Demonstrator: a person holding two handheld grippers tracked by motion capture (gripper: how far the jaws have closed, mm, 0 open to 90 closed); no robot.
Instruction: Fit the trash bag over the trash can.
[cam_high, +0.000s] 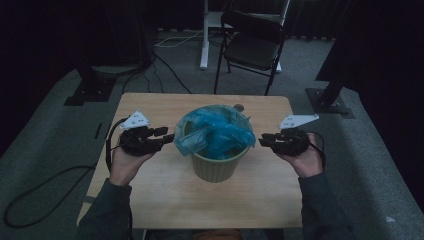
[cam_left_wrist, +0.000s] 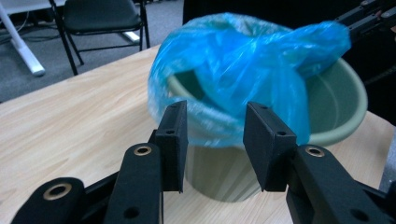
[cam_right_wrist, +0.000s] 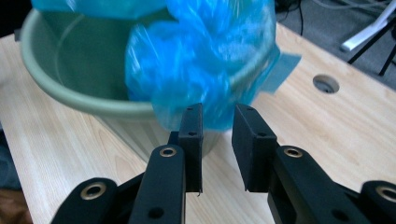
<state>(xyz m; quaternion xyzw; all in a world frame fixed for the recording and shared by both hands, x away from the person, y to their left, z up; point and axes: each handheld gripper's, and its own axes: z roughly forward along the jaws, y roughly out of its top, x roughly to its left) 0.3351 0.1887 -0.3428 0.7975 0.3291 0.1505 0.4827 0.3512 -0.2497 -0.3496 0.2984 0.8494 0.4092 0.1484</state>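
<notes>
A pale green bin (cam_high: 216, 167) stands in the middle of the wooden table (cam_high: 165, 200), lined with a crumpled blue plastic bag (cam_high: 215, 132) that hangs over its rim. My left gripper (cam_high: 167, 134) is at the bin's left side, jaws pointing at the bag's edge. In the left gripper view the gripper (cam_left_wrist: 215, 112) is open, with the bag (cam_left_wrist: 243, 60) and bin (cam_left_wrist: 336, 102) just beyond its tips. My right gripper (cam_high: 262, 140) is at the bin's right side. It (cam_right_wrist: 217, 112) is open too, and the blurred bag (cam_right_wrist: 201, 60) hangs over the bin (cam_right_wrist: 70, 70) just ahead of it.
A black folding chair (cam_high: 252, 42) and a white desk leg (cam_high: 204, 35) stand on the grey carpet behind the table. A small round hole (cam_high: 239, 107) sits in the tabletop behind the bin. Dark stand bases (cam_high: 330, 102) flank the table.
</notes>
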